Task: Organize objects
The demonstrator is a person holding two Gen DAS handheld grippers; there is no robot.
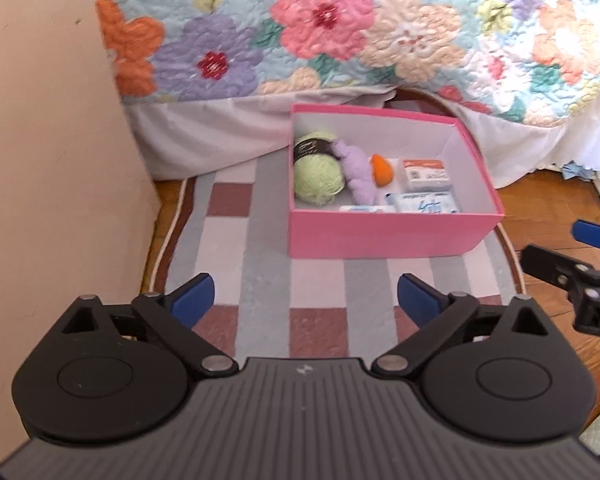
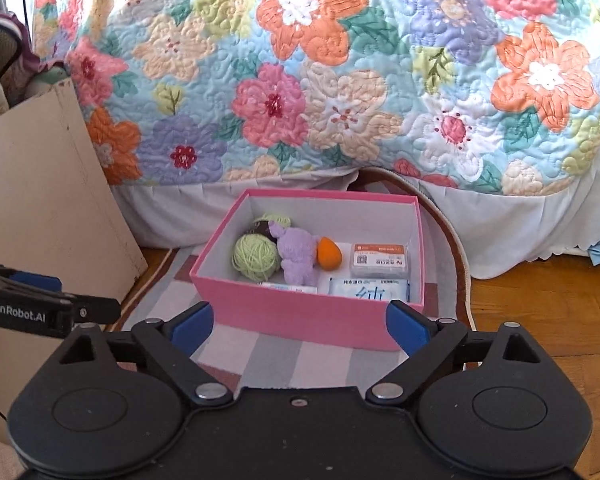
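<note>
We're in a home bedroom: a floral quilt (image 2: pixel 340 80) drapes over the bed, a checked rug (image 1: pixel 260 240) covers the wooden floor (image 2: pixel 540 320).

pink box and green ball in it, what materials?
Pink box: looks like matte paperboard, with thin straight walls, crisp corners and a white inside. Green ball: probably yarn, since wound strands show across its surface; which fibre cannot be told.

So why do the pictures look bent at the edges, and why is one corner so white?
Left wrist view: sunlight washes out the quilt at upper right, and the pink box looks slightly soft. Right wrist view: evenly lit and sharper, but the fisheye lens curves the quilt's hem and darkens the frame corners.
</note>
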